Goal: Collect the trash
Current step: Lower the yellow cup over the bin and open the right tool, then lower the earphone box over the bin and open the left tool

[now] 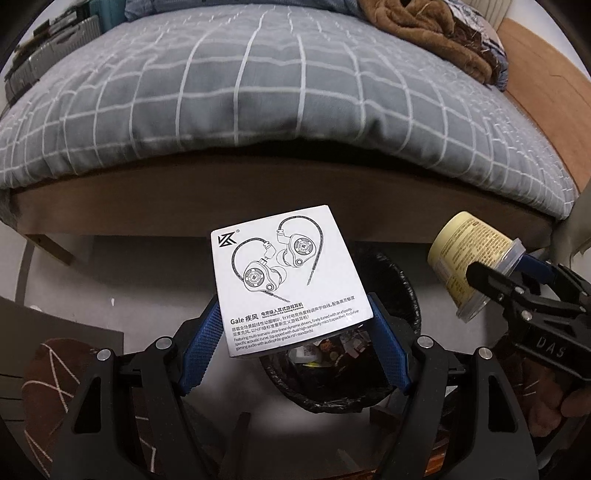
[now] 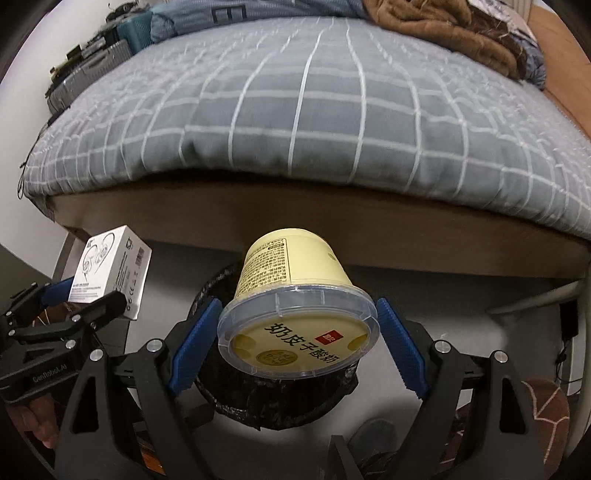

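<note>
My left gripper (image 1: 295, 328) is shut on a white earphone box (image 1: 288, 273) with a line drawing of earbuds on it. The box hangs above a bin lined with a black bag (image 1: 325, 384) that holds scraps. My right gripper (image 2: 297, 332) is shut on a pale yellow yogurt cup (image 2: 295, 291) by its clear lid, the cup tipped with its base away from me, over the same bin (image 2: 258, 402). From the left wrist the cup (image 1: 465, 254) and right gripper (image 1: 517, 284) show at the right. From the right wrist the box (image 2: 114, 273) and left gripper (image 2: 85, 299) show at the left.
A bed with a grey checked cover (image 1: 258, 92) and a wooden frame (image 1: 258, 206) fills the upper half of both views. A brown blanket (image 1: 424, 33) lies at its far right. Suitcases (image 2: 92, 66) stand at the far left. Brown slippers (image 2: 546, 410) lie on the pale floor.
</note>
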